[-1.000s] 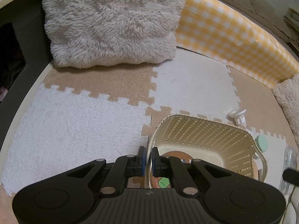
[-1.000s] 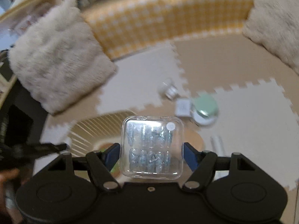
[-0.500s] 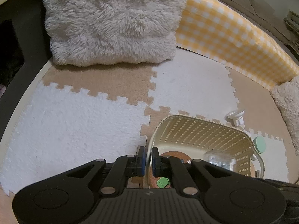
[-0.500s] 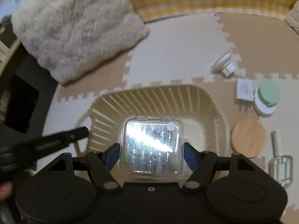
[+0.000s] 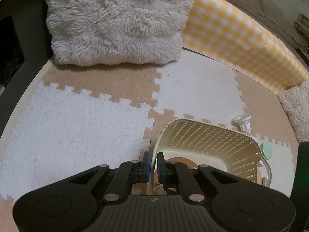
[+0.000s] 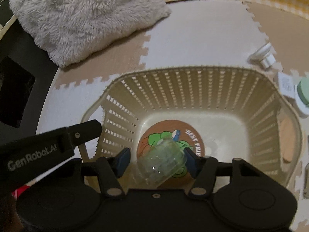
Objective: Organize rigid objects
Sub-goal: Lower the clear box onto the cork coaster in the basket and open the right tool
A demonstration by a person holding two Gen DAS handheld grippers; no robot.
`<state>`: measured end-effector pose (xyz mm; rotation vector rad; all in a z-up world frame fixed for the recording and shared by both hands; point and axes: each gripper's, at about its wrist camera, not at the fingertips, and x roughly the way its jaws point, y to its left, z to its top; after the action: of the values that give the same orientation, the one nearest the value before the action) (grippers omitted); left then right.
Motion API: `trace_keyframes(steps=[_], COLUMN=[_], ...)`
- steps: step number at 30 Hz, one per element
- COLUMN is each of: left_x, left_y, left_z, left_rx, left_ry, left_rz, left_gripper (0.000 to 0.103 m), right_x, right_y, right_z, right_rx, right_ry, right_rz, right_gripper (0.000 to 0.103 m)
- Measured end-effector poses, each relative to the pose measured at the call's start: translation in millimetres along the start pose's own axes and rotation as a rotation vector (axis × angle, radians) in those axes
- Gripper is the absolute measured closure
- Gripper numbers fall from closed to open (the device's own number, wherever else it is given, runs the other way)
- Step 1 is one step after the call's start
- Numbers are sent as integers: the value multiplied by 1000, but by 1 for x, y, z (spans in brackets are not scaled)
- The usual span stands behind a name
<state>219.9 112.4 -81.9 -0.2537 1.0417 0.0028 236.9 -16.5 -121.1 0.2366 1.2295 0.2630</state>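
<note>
Both tools are matte black plastic: the left gripper point(image 5: 152, 167) has blue pads on its fingers point(image 5: 146, 164), silver pivot screws behind them and a ribbed body. The right gripper point(image 6: 157, 161) matches; beside it, a black arm reads "GenRobot.AI".

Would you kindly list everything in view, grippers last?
basket: one, cream, on the mats
coaster: one, brown, basket floor
clear box: one, transparent, tilted over coaster
cushion: one, beige, beyond basket
bolster: one, yellow check, far edge
foam mats: several, white and tan, floor
white knob: one, white, right of basket
green-lidded jar: one, white, right of basket
left gripper: one, black, shut on basket rim
right gripper: one, black, jaws just closing, box between, one pad clear
</note>
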Motion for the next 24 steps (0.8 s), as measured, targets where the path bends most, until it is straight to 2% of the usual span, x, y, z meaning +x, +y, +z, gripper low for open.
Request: trace_keyframes(steps=[4,8,18,24], left_x=[0,0,0,0], left_y=[0,0,0,0], left_z=[0,0,0,1], left_rx=[0,0,2,3], left_ry=[0,0,0,0], left_rz=[0,0,1,2], left_gripper=[96,96,96,96], right_x=[1,-7,-24,-51], right_y=[-3,-7,-15,-14], right_z=[-3,-6,-5,-11], right_rx=[5,10,0,-66], right_ry=[19,22,4,-43], right_rz=[-1,-10,3,30], right_gripper=[41,28,28,28])
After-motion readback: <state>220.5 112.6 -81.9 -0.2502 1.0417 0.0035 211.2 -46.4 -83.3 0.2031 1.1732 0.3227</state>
